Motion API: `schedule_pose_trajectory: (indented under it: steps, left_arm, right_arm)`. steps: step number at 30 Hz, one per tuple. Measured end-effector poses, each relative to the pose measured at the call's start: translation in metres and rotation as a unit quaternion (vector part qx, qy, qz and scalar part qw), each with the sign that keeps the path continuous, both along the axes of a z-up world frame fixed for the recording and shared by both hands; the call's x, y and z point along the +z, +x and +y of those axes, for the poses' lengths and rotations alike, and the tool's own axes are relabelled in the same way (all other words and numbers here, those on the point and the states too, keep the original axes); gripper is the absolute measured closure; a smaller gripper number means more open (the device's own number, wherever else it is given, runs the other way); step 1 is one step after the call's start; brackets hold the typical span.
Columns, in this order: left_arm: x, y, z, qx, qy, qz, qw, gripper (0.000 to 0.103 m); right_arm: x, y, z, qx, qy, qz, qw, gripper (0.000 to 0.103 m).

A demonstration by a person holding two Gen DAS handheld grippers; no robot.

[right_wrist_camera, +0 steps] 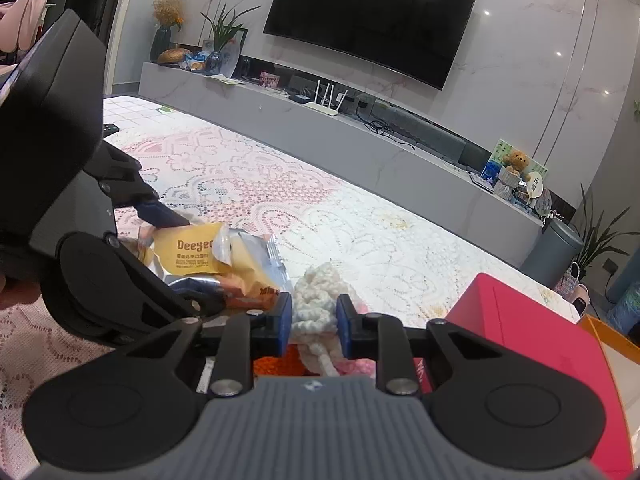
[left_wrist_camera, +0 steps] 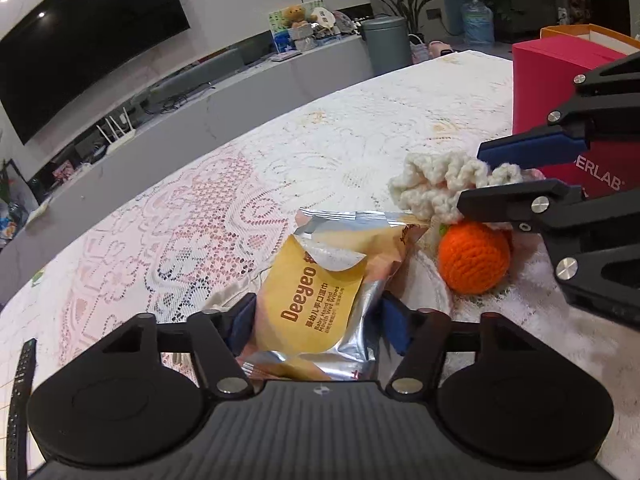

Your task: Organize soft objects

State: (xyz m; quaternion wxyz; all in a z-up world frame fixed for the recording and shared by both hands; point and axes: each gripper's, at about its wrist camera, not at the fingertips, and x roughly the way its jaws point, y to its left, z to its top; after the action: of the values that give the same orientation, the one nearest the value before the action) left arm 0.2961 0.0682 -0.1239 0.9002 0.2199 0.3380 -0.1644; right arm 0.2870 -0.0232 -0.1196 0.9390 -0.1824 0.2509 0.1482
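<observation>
Left wrist view: the left gripper [left_wrist_camera: 316,320] straddles a yellow wipes pack [left_wrist_camera: 316,300] on the lace cloth [left_wrist_camera: 200,220]; jaws spread, blue pads beside the pack's edges, and whether they press it can't be told. Ahead and to its right, the right gripper [left_wrist_camera: 500,176] reaches in w/ jaws around a cream crochet piece [left_wrist_camera: 436,180], which sits on top of an orange knit ball [left_wrist_camera: 474,258]. Right wrist view: the right gripper [right_wrist_camera: 314,322] has its blue pads drawn close on either side of the crochet piece [right_wrist_camera: 316,300], apparently pinching the yarn; a bit of the ball [right_wrist_camera: 276,364] and some pink knit [right_wrist_camera: 356,366] show just under the jaws. The pack [right_wrist_camera: 208,256] lies ahead-left of this gripper, w/ the left gripper [right_wrist_camera: 168,240] over it. A red box [right_wrist_camera: 532,320] stands just right of the right gripper, touching nothing held; behind it, the rim of an orange box [right_wrist_camera: 612,336]. Progress, as a judgement: early. All soft items are on the cloth, bunched between the two tools, none seen in either box. Likely still to do: lift the crochet piece clear, secure the pack, then place each item wherever they're being sorted, prob. the boxes at right.
</observation>
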Motion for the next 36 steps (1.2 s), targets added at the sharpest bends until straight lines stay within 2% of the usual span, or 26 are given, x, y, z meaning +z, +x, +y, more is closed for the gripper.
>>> schedule_pose_trajectory:
  steps: [4, 13, 19, 30, 36]
  left_arm:
    - [0.006, -0.005, -0.002, 0.012, -0.011, -0.005, 0.9999, 0.043]
    - [0.028, -0.019, -0.004, 0.038, -0.037, -0.041, 0.9978, 0.044]
    - [0.041, -0.024, 0.001, 0.072, -0.048, -0.039, 0.9955, 0.044]
    - [0.075, -0.048, 0.014, 0.131, -0.089, -0.065, 0.9852, 0.044]
    - [0.081, -0.075, 0.022, 0.166, -0.117, -0.068, 0.9767, 0.044]
  right_arm:
    - [0.000, -0.003, 0.001, -0.002, -0.002, -0.008, 1.000, 0.081]
    - [0.008, -0.012, -0.002, -0.012, 0.000, -0.045, 0.999, 0.083]
    - [0.016, -0.019, -0.003, -0.017, 0.007, -0.066, 0.998, 0.083]
    - [0.032, -0.042, -0.007, -0.030, 0.041, -0.092, 0.994, 0.087]
    - [0.041, -0.063, -0.013, -0.023, 0.070, -0.084, 0.994, 0.089]
